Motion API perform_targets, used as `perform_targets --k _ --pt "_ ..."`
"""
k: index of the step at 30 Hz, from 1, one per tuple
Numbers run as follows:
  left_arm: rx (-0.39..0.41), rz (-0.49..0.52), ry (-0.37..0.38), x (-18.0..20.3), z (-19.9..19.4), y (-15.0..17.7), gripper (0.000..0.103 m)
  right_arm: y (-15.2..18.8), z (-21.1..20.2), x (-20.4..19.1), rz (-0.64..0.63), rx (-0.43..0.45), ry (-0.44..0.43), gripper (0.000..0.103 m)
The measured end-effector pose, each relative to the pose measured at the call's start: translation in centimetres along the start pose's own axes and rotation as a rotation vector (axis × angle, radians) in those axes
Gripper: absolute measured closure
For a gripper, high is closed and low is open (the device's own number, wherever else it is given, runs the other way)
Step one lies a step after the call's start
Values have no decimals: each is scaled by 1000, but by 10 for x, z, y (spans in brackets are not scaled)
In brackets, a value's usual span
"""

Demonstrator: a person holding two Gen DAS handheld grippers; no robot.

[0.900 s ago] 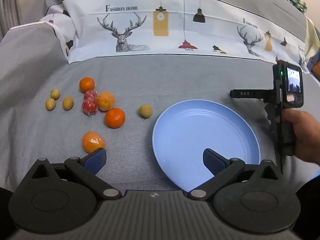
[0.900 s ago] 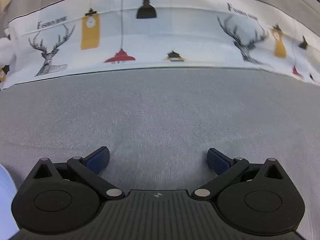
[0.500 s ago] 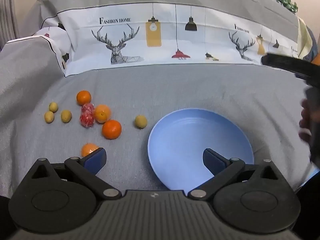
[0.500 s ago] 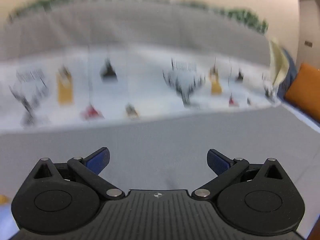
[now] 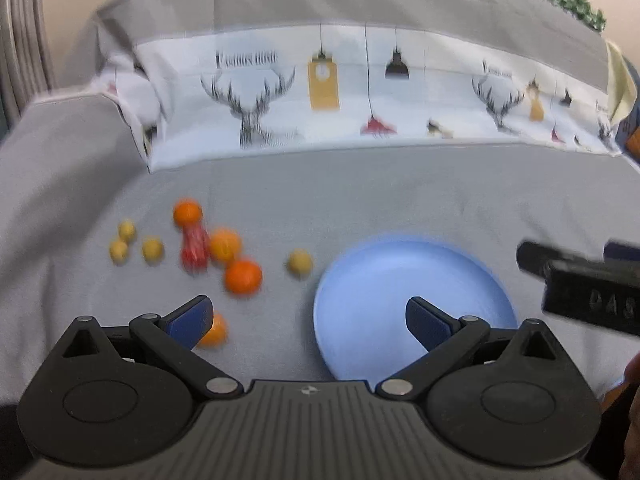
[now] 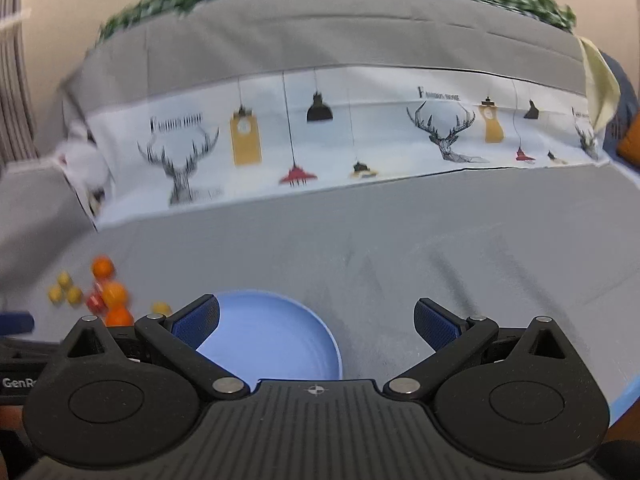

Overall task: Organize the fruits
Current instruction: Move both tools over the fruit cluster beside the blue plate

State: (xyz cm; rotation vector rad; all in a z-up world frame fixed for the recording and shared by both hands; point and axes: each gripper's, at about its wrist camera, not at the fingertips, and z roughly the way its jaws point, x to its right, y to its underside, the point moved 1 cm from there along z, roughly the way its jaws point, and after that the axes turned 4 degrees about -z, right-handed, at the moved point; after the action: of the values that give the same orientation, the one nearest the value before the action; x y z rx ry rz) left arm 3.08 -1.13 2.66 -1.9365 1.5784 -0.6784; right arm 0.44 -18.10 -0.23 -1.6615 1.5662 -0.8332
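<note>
Behind the left fingers (image 5: 188, 320) — one orange (image 5: 214, 332) (half hidden).

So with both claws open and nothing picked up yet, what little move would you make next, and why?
Probably ease the left gripper forward and down over the nearest orange, just past its left fingertip. Both grippers are open and hold nothing, the blue plate is bare, and all the fruit lies on the grey cloth left of the plate. The right gripper is over the plate, farther from the fruit.
</note>
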Motion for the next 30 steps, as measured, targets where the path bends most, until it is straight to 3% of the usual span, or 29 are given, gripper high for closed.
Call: perform_targets --k 2,5,14,30 --pt "-64 -57 32 -5 11 7 4 5 6 -2 -39 -23 4 1" --pt "-21 4 0 -2 14 3 4 4 11 2 -12 -42 -24 1" --pt "26 -9 -19 10 22 25 4 11 25 4 -31 -76 -39 1" --pt "-44 5 23 -11 32 26 4 11 28 -3 -97 -142 -25 6"
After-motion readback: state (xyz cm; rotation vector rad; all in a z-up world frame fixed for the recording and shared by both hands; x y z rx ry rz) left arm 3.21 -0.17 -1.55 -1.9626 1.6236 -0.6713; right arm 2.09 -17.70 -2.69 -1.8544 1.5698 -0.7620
